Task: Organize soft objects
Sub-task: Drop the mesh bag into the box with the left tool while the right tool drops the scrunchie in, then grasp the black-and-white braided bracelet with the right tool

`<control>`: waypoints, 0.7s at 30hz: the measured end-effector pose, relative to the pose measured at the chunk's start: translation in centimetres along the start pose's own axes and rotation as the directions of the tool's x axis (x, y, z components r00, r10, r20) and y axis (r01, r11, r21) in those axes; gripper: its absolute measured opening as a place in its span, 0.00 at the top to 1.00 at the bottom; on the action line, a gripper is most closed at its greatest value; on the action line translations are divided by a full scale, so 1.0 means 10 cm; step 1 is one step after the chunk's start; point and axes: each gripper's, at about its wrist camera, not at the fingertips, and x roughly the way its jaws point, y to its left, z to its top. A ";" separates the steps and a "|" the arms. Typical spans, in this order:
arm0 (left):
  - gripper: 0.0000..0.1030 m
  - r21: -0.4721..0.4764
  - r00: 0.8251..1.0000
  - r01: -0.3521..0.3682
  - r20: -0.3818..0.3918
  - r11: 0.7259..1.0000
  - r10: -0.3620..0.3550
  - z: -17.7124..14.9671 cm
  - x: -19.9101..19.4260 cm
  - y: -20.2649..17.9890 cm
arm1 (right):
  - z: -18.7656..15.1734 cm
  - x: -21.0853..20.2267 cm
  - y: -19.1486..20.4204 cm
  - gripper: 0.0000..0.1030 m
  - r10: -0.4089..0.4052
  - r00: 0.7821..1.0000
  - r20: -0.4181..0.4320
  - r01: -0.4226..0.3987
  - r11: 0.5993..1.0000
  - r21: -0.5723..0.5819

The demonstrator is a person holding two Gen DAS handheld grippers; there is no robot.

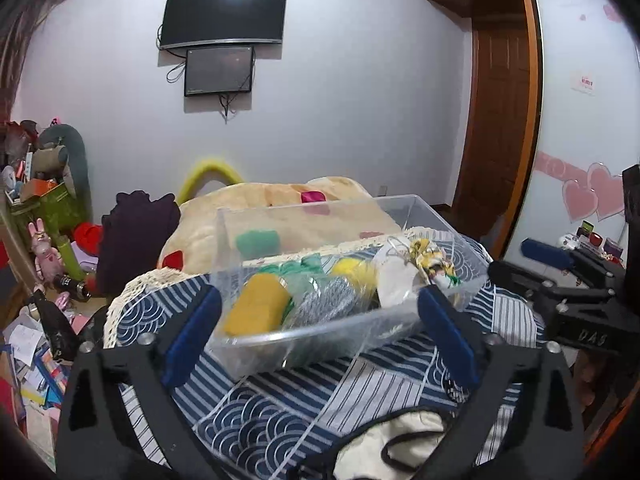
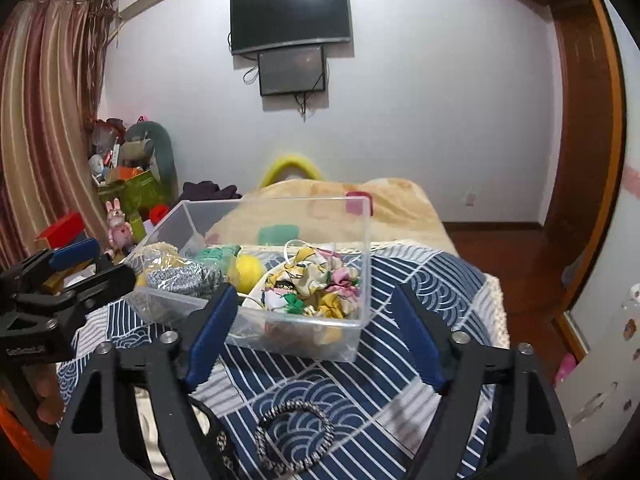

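Left wrist view: the left gripper is hovering with its blue pads spread wide, holding nothing, framing the near wall of the clear plastic bin.
Right wrist view: the right gripper is likewise standing wide apart and gripping nothing, its left pad overlapping the bin's near left edge; contact cannot be told.
Bin contents: a yellow sponge, grey knit piece, green cloth, yellow ball and patterned fabric bundle are lying inside.
Loose items: a braided hair band is lying on the blue patterned cloth near the right gripper; a cream fabric piece is sitting near the left one.
Open room: bare cloth is showing right of the bin, up to the cloth's lace edge.
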 end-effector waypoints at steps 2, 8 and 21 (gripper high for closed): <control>0.01 0.005 1.000 -0.003 -0.022 1.000 0.003 -0.08 -0.03 0.01 | -0.03 -0.05 0.01 0.21 -0.010 1.000 0.005 0.010 1.000 -0.005; 0.01 -0.011 0.990 -0.003 -0.138 1.000 0.002 -0.41 0.04 0.04 | -0.23 -0.03 -0.07 0.21 -0.026 0.998 -0.050 0.027 1.000 0.013; 0.01 0.032 0.957 0.027 -0.291 0.999 -0.017 -0.97 0.23 -0.16 | -0.73 0.25 -0.03 0.21 0.057 0.965 -0.255 -0.045 0.998 0.050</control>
